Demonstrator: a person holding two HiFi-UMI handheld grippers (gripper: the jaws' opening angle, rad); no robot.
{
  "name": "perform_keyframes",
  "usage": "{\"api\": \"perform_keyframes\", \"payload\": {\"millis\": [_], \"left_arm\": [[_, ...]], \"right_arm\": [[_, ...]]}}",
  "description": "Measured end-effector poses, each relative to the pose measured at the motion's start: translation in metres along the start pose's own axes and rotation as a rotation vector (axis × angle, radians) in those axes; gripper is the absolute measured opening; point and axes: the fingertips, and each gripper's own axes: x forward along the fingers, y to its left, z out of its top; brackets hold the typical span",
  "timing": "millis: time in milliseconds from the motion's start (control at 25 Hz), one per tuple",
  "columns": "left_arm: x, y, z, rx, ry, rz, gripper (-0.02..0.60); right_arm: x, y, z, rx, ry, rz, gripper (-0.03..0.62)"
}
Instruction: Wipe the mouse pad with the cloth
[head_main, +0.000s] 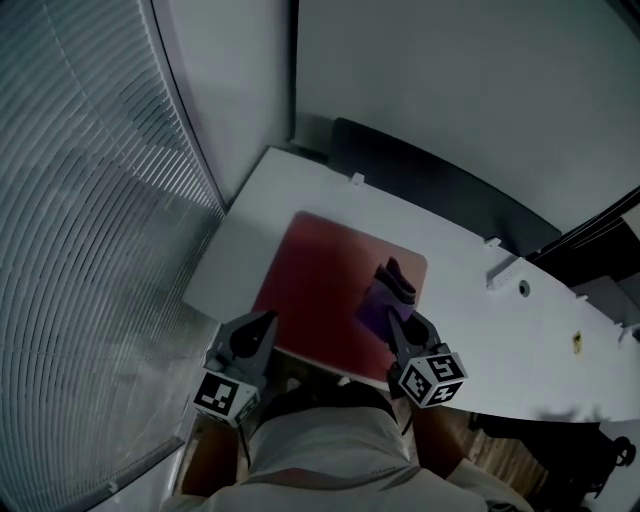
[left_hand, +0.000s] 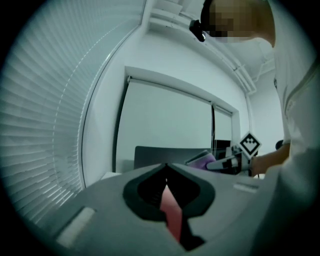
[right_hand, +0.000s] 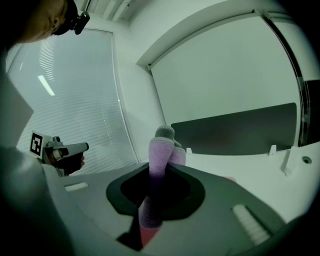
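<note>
Cloth (head_main: 385, 298) over mouse pad (head_main: 318, 290)
Right gripper's (head_main: 396, 326) fingers clamp the purple cloth; left gripper's (head_main: 266, 320) fingers are together at the red pad's near edge.

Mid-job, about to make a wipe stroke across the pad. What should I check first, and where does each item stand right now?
1. Cloth clamped in the right gripper: ok.
2. Cloth above the mouse pad, toward its right side: ok.
3. Cloth pressing on the pad: cannot tell.
4. Left gripper at the pad's near left edge, jaws together and empty: ok. Whether it pins the pad: cannot tell.
5. Pad lying flat on the desk: ok.
</note>
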Motion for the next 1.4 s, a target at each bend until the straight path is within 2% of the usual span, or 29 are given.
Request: {"api": "perform_keyframes", "payload": {"millis": [320, 600, 800, 1040, 1400], "left_arm": [[0.058, 0.001, 0.010, 0.036, 0.026, 0.000, 0.003], [0.096, 0.017, 0.015, 0.023, 0.064, 0.035, 0.003], [0.108, 0.052, -0.002, -0.013, 0.078, 0.015, 0.002], [0.114, 0.108, -0.010, -0.020, 0.100, -0.020, 0.003], [0.107, 0.158, -0.044, -0.062, 0.133, -0.046, 0.003]], "right_arm": [[0.032, -0.047, 0.018, 0.054, -0.029, 0.039, 0.051], [0.063, -0.072, 0.029, 0.074, 0.030, 0.085, 0.051], [0.114, -0.054, 0.022, 0.152, 0.094, 0.147, 0.051], [0.211, -0.015, 0.014, 0.274, 0.159, 0.199, 0.051], [0.344, 0.027, -0.044, 0.424, 0.329, 0.236, 0.051]]}}
